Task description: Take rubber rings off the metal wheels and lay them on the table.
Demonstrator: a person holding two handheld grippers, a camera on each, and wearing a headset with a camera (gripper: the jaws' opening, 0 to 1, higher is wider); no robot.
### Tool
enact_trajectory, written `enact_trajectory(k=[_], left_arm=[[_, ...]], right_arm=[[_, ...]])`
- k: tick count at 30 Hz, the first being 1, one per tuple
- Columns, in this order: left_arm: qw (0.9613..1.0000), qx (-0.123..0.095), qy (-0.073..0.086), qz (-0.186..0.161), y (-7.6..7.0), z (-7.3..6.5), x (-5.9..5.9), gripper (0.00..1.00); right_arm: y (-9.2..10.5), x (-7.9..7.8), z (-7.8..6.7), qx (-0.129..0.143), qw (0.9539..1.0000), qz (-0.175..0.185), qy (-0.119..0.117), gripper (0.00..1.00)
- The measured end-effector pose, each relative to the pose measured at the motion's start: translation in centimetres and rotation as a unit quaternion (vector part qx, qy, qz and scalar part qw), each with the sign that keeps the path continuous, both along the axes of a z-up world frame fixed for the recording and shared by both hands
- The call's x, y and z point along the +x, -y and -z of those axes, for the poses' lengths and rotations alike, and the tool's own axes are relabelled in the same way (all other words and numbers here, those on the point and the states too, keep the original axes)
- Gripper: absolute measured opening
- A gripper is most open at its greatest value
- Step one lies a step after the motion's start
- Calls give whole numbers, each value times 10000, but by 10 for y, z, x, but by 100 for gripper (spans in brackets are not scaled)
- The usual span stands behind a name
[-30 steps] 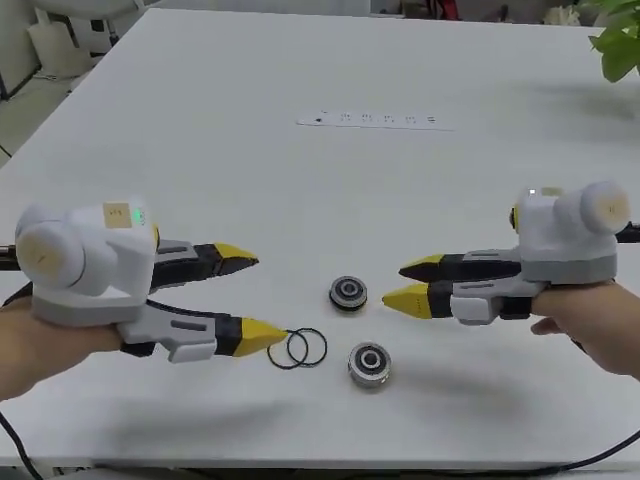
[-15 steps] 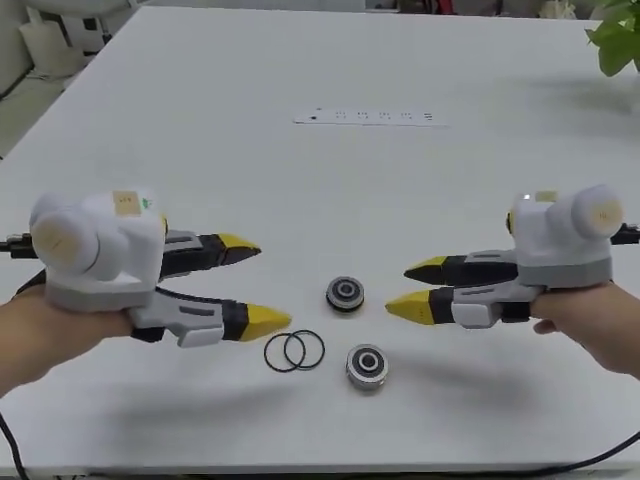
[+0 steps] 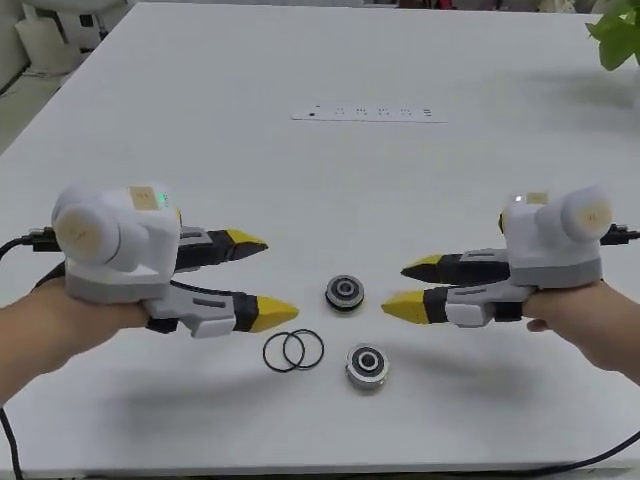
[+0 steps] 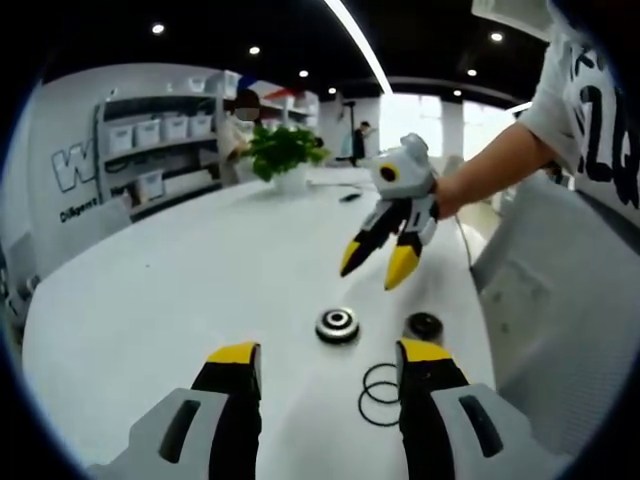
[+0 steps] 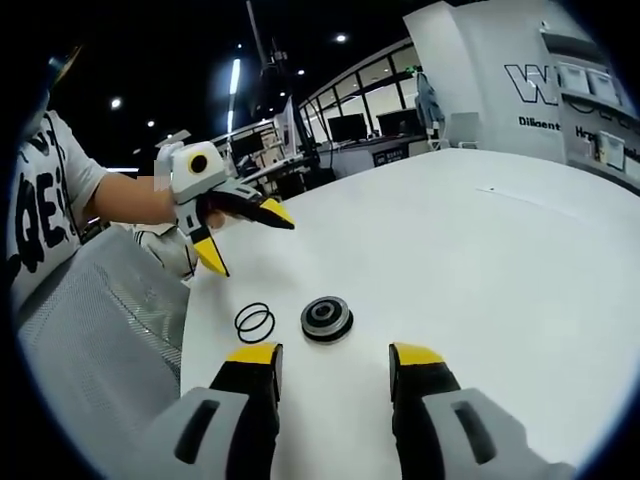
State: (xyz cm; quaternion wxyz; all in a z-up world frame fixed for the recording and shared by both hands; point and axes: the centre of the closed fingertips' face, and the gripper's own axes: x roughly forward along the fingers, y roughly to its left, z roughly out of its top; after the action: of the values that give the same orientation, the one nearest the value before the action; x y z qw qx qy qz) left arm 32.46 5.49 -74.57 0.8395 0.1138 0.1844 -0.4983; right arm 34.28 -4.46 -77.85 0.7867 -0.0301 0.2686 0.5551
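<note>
Two small metal wheels lie on the white table [image 3: 300, 190]: one [image 3: 345, 291] between the grippers, the other [image 3: 367, 365] nearer the front edge. Two thin black rubber rings [image 3: 293, 350] lie flat and overlapping to the left of the nearer wheel. My left gripper [image 3: 272, 278] hovers open, left of the wheels and just behind the rings, holding nothing. My right gripper [image 3: 395, 287] is open and empty, pointing at the far wheel from the right. The left gripper view has the wheels [image 4: 338, 325] [image 4: 424, 325] and the rings [image 4: 380, 392] ahead of its jaws. The right gripper view has a wheel [image 5: 327, 318] and the rings [image 5: 255, 321].
A flat white strip with small dark marks [image 3: 360, 113] lies far back on the table. Green plant leaves [image 3: 620, 40] reach in at the back right corner. The table's front edge runs close below the nearer wheel.
My left gripper has drawn back and risen a little; its lower tip no longer sits at the rings. The rings and wheels stay put. The right gripper has hardly moved.
</note>
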Motion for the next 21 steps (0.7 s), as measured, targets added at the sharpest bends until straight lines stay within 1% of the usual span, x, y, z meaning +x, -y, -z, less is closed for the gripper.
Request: enact_trajectory(k=[4,15,21], left_arm=[[10000,-7,-14,-15,1,2,4,55],[10000,27,-63,56,9,9,8,54],[9999,47,-92,134,17,14,9,53]], right_arm=[[-3,-1,2,-14,10000,-34,9,40],[-8,3,8,-75,9999,-55,88,39],[-10,1,13,-137,9998,-121,117,38]])
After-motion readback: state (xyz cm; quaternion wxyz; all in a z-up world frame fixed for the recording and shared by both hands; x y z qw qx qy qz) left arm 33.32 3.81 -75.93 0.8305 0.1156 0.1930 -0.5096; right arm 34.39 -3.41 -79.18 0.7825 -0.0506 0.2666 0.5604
